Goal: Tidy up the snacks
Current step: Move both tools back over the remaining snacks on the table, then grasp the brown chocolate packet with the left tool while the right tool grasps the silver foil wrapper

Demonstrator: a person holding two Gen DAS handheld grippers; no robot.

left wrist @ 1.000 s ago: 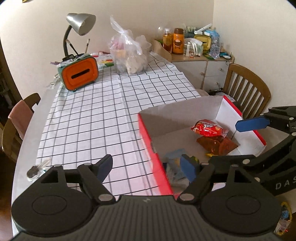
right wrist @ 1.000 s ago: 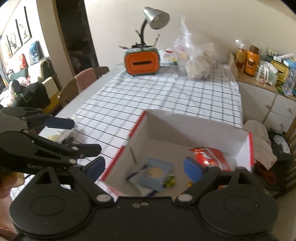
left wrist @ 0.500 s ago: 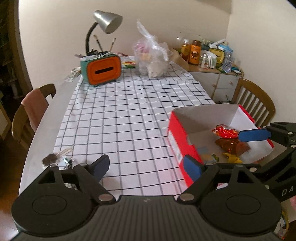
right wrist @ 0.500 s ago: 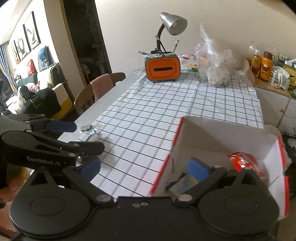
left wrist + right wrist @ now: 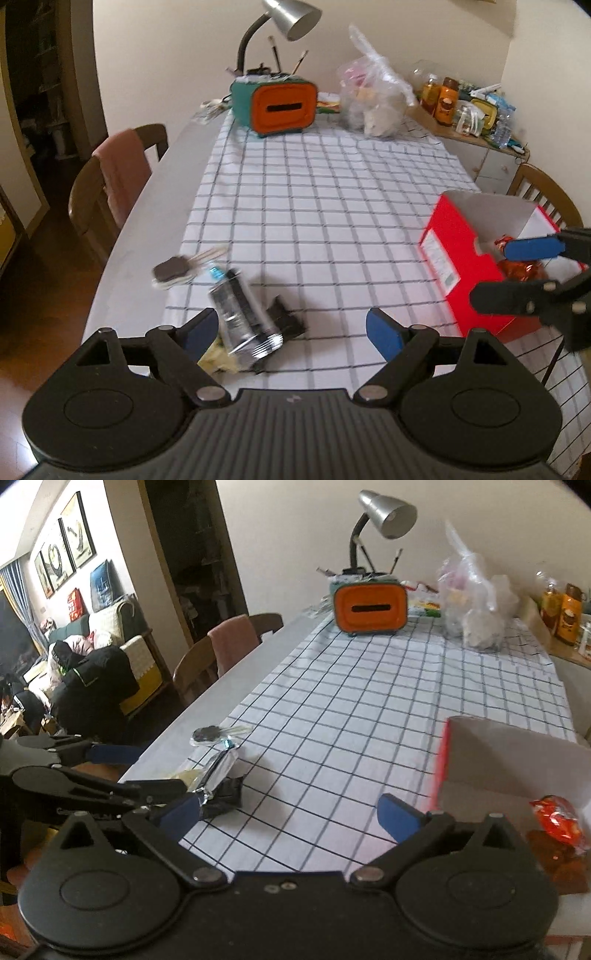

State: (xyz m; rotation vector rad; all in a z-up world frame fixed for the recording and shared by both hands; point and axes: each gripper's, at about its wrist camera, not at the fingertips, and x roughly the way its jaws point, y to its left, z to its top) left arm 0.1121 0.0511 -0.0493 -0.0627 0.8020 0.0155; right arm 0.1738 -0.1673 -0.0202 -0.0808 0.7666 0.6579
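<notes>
Several loose snacks lie at the tablecloth's near-left edge: silver packet (image 5: 243,314), dark wrapper (image 5: 286,321), yellowish one underneath (blurred). Left gripper (image 5: 291,328) hangs just above, jaws wide, empty. Next move, likely: drop and close on the silver packet. Right gripper (image 5: 288,808) wide, empty, beside the red box (image 5: 458,266).

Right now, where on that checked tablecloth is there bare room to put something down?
The wide middle of the checked tablecloth is bare, between the orange-fronted box and the red cardboard box. It is crowded around the silver snack packet and the keys.
</notes>
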